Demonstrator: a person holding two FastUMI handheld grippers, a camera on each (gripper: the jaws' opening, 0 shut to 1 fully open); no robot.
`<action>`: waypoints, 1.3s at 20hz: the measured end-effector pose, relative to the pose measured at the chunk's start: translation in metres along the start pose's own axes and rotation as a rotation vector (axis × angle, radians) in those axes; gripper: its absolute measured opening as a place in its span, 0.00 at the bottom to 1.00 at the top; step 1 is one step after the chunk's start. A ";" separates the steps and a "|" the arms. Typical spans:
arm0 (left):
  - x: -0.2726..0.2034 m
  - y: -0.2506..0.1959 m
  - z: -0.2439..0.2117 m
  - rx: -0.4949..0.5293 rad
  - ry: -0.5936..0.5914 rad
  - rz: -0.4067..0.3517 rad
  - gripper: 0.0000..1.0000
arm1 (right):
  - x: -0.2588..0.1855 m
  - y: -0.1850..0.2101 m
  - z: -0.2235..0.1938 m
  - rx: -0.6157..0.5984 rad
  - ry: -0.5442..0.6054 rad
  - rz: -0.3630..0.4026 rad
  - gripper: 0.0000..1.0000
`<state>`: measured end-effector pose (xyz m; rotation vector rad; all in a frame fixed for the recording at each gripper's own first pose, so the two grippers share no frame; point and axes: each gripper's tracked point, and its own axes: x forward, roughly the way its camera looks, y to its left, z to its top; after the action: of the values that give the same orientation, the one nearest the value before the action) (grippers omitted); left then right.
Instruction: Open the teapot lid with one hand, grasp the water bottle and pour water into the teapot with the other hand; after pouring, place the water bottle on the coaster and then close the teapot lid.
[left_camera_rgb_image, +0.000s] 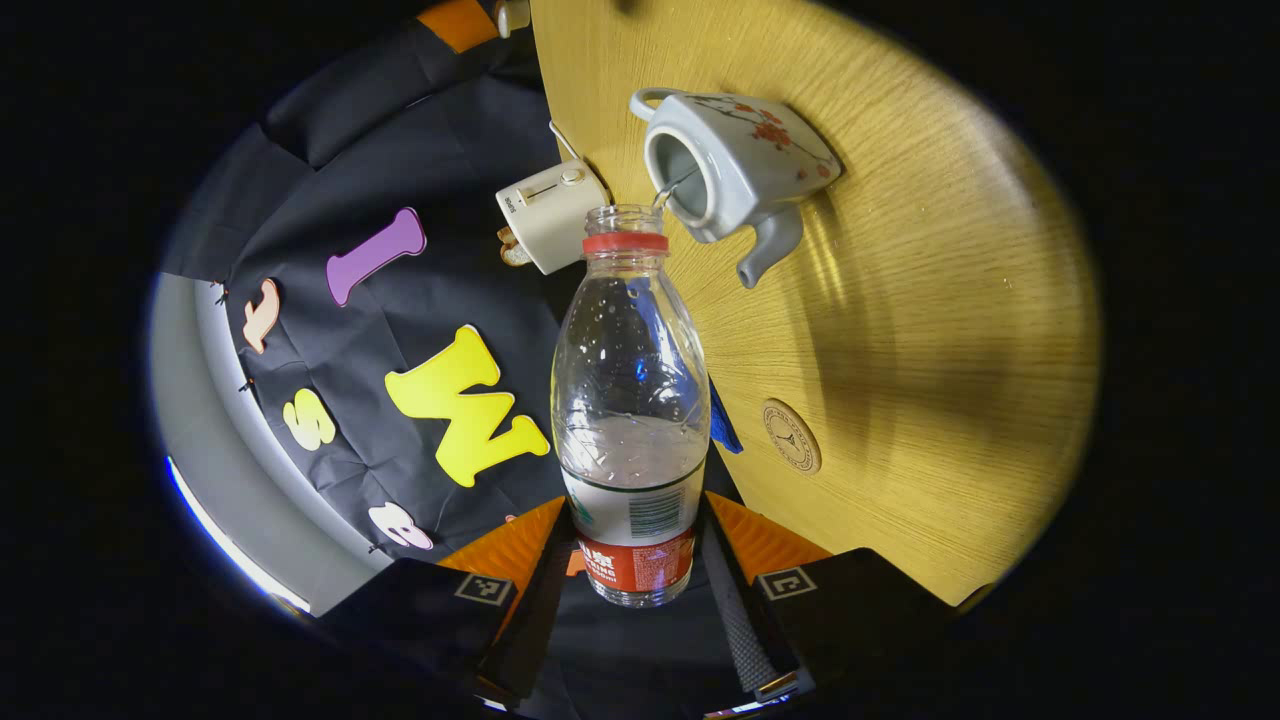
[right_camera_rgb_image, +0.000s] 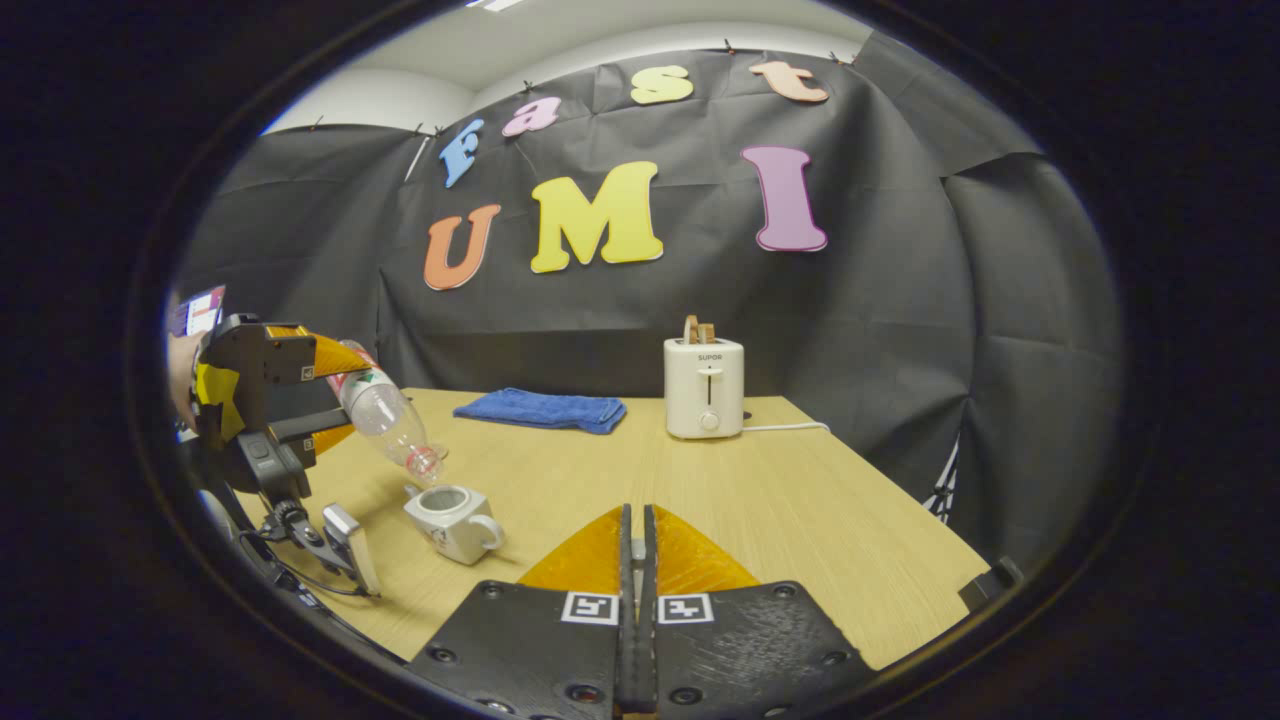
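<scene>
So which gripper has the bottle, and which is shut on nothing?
The left gripper holds the tilted water bottle, pouring into the open teapot. The right gripper is closed with nothing visible between its fingers.

I've got the left gripper (left_camera_rgb_image: 632, 560) clamped on the water bottle (left_camera_rgb_image: 630, 400) at frame center, neck up w/ a thin stream into the open teapot (left_camera_rgb_image: 735, 165) above it, coaster (left_camera_rgb_image: 791, 435) lower right, toaster (left_camera_rgb_image: 550, 213) upper left.

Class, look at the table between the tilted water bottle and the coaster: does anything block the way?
Nothing visible does. The water bottle pours into the teapot; bare table lies between it and the coaster.
</scene>
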<state>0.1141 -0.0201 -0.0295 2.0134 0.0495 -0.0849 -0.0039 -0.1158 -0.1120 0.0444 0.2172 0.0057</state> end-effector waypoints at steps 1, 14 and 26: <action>0.000 0.005 0.000 0.011 -0.001 0.004 0.74 | 0.000 0.001 0.001 -0.002 -0.001 0.002 0.00; -0.001 0.016 0.000 0.090 0.013 0.017 0.74 | -0.003 -0.002 0.002 0.011 -0.009 0.008 0.00; 0.006 0.020 -0.006 0.002 0.011 0.009 0.74 | -0.005 0.001 0.005 0.012 -0.017 0.010 0.00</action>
<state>0.1213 -0.0234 -0.0100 2.0164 0.0473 -0.0687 -0.0076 -0.1151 -0.1058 0.0572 0.1997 0.0141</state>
